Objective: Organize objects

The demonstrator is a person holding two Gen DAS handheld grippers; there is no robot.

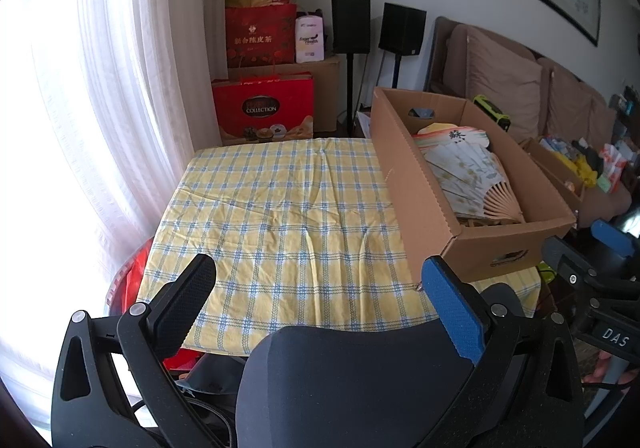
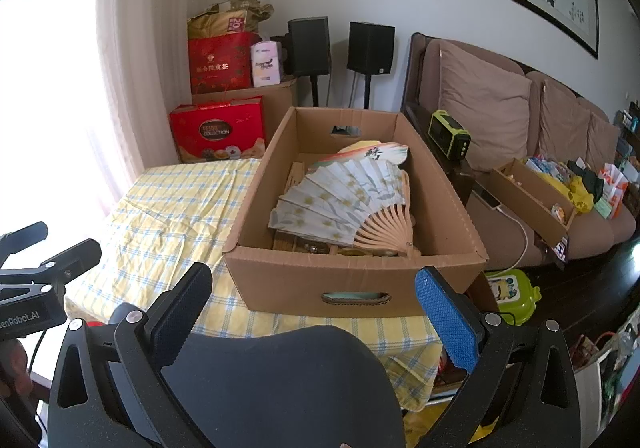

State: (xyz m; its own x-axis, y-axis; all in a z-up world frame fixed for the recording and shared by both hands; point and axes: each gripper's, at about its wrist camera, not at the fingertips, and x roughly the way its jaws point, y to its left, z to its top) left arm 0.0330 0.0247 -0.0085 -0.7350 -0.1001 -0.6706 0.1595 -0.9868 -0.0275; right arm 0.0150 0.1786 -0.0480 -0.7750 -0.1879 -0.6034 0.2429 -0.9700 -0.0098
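One green lidded tub (image 2: 512,294) beside the cardboard box (image 2: 360,284) shows only rightward.

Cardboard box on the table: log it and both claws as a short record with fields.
surface: table under a yellow and blue checked cloth
box: open cardboard box on the table's right part, cut-out handle facing the camera
top item: spread paper folding fan with wooden ribs, lying on other contents
behind it: flat fan with black calligraphy
deeper contents: mostly hidden
left claw: open, empty, above the cloth's near edge
right claw: open, empty, in front of the box
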